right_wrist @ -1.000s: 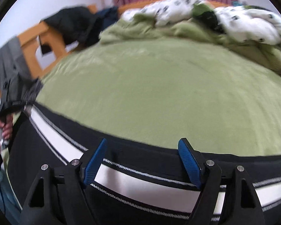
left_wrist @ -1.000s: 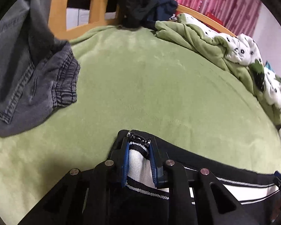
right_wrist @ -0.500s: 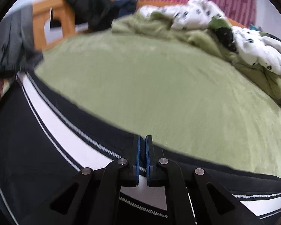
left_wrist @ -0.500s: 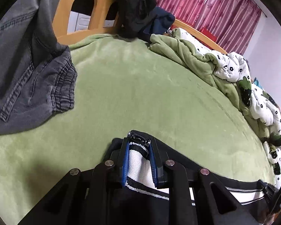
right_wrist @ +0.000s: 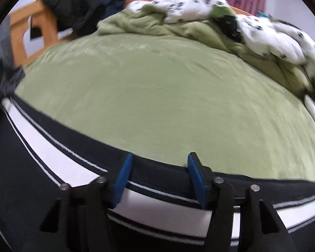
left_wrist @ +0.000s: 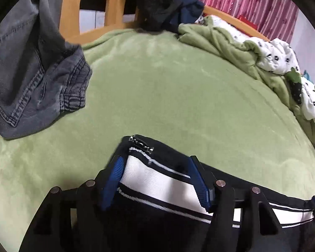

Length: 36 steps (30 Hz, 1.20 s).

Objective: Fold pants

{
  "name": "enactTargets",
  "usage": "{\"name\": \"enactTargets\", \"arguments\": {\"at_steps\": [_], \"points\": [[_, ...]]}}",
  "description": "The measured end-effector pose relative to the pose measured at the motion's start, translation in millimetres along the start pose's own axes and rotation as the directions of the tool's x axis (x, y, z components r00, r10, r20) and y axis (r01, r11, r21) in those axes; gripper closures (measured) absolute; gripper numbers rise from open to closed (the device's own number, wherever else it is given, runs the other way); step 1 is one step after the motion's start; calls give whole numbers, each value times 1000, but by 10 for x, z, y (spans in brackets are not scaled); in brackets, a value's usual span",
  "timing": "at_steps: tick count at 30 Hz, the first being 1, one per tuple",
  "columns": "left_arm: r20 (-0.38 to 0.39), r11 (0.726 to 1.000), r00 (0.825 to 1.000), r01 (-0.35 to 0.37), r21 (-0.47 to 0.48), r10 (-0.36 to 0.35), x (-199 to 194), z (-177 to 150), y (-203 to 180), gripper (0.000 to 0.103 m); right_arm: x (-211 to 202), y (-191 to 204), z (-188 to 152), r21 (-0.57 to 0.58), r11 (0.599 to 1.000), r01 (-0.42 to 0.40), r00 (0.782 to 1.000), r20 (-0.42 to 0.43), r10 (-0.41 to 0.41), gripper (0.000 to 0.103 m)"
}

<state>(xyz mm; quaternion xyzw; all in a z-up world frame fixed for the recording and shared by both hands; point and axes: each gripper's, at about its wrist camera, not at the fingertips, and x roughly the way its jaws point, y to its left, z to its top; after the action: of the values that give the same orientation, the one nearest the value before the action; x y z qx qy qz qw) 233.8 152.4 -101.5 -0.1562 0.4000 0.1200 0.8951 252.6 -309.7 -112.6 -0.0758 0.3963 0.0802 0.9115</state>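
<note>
Left wrist view. Upper left of the frame: grey denim trousers (left_wrist: pixel 31 79) hang over the bed edge, their elastic cuff resting on the green bedspread (left_wrist: pixel 168 96). Behind them stands a wooden bed frame (left_wrist: pixel 71 10). Top centre: dark clothing (left_wrist: pixel 157 4) lies draped over the frame. Upper right: a crumpled green and white spotted duvet (left_wrist: pixel 268 56) runs along the far side, with pink curtains (left_wrist: pixel 252 2) behind. Lower centre: the left gripper (left_wrist: pixel 157 180) has its blue pads spread apart, and the end of the black pants (left_wrist: pixel 170 157) with the white side stripe lies between them, not clamped. The pants extend along the lower edge towards the right of the frame.

Right wrist view (some motion blur). Left edge: the striped pants (right_wrist: pixel 42 147) run from the left edge down across the lower frame, lying flat on the bedspread (right_wrist: pixel 168 88). Lower centre: the right gripper (right_wrist: pixel 159 176) is likewise spread, pads either side of the pants' upper edge, with the fabric loose between them. Upper left: the wooden frame (right_wrist: pixel 21 29) and dark clothing (right_wrist: pixel 77 6). Upper right: the duvet (right_wrist: pixel 220 21).
</note>
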Motion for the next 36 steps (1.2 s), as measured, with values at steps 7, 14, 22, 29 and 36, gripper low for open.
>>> {"name": "enactTargets", "arguments": {"at_steps": [7, 14, 22, 29, 36], "points": [[35, 993, 996, 77, 85, -80, -365, -201, -464, 33, -841, -862, -92, 20, 981, 191, 966, 174, -191, 18], [2, 986, 992, 126, 107, -127, -320, -364, -857, 32, -661, -1855, -208, 30, 997, 78, 996, 32, -79, 17], [-5, 968, 976, 217, 126, -218, -332, -473, -1114, 32, -158, -1677, -452, -270, 963, 18, 995, -92, -45, 53], [-5, 976, 984, 177, 130, -178, -293, -470, -1131, 32, -359, -1713, -290, -247, 969, 9, 1000, 7, -8, 99], [-38, 981, 992, 121, 150, -117, -269, -461, -1097, 32, -150, -1553, -394, -233, 966, 110, 993, -11, -115, 81]]}}
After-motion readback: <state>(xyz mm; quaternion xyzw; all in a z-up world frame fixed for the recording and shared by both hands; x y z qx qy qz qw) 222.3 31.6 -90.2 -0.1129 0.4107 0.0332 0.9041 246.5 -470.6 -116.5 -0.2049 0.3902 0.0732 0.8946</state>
